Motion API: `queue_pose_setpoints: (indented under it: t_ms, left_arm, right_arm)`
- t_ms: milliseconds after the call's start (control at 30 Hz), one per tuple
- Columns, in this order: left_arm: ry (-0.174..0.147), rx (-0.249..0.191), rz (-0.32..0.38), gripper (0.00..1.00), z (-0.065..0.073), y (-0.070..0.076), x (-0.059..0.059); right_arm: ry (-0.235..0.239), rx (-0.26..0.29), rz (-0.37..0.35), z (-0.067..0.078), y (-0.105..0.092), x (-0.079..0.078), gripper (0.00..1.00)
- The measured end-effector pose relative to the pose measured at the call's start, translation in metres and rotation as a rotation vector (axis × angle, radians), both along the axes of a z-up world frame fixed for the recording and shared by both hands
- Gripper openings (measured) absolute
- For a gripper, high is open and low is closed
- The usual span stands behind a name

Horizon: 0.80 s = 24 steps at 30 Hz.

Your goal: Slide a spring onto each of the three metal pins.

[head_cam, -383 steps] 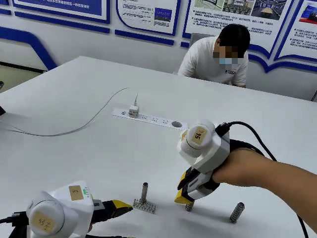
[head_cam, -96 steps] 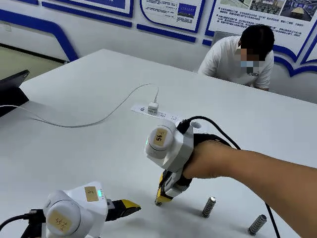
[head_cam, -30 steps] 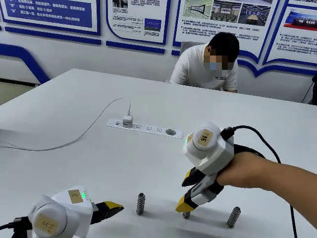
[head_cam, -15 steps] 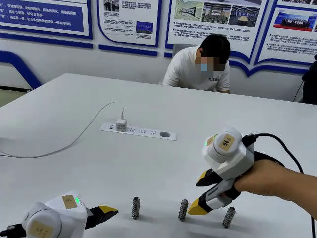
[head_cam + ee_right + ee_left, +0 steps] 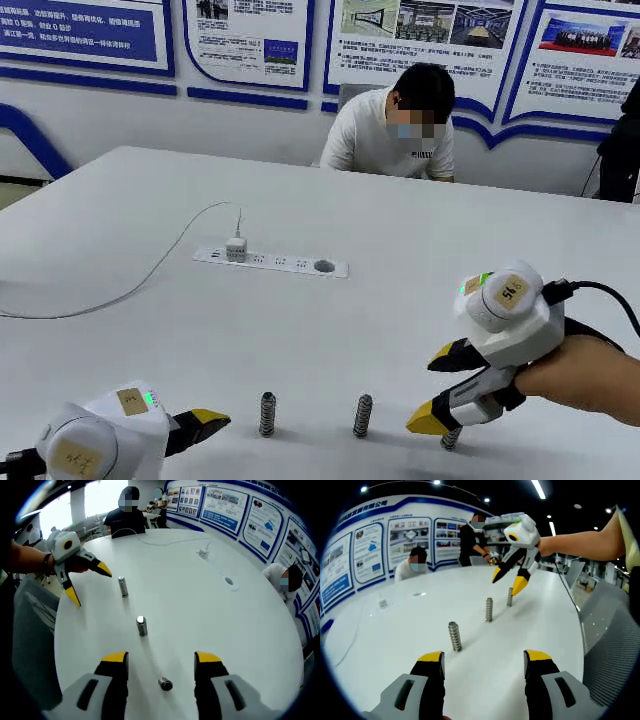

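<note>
Three metal pins stand in a row on the white table, each with a spring around it: the left one (image 5: pixel 267 413), the middle one (image 5: pixel 362 415) and the right one (image 5: pixel 451 437). My right gripper (image 5: pixel 425 395) is open and empty, hovering just over the right pin and partly hiding it. In the right gripper view that pin (image 5: pixel 165 683) sits low between my open jaws, with the middle one (image 5: pixel 141 625) and the far one (image 5: pixel 122 586) beyond. My left gripper (image 5: pixel 205 425) rests open at the near left, facing the left spring (image 5: pixel 454 636).
A white power strip (image 5: pixel 270 263) with a plugged-in charger and its cable lies mid-table. A person in a white shirt (image 5: pixel 390 130) sits at the far edge. The table edge runs close behind the pins in the left gripper view.
My right gripper has moved right, from the middle pin to above the right pin, staying open. The left gripper has kept its place. The head camera has shifted.
</note>
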<state>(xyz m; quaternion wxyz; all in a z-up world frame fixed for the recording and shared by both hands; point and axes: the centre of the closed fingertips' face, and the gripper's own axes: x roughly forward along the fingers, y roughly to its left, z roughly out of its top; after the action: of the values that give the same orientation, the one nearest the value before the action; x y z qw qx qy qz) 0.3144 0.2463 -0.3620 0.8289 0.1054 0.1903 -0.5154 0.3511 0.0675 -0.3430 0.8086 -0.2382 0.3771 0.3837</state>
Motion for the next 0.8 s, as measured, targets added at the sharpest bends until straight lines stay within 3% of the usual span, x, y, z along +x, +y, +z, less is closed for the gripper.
queue_pose_setpoints:
  t_ms: [300,800]
  left_arm:
    - [0.001,0.000,0.005,0.67,0.000,0.001,0.001]
    - [0.006,-0.003,0.009,0.68,-0.002,0.001,0.000]
  right_arm:
    - [-0.031,0.063,-0.064,-0.001,-0.018,-0.013,0.57]
    - [-0.095,0.126,-0.109,-0.011,-0.037,-0.043,0.60]
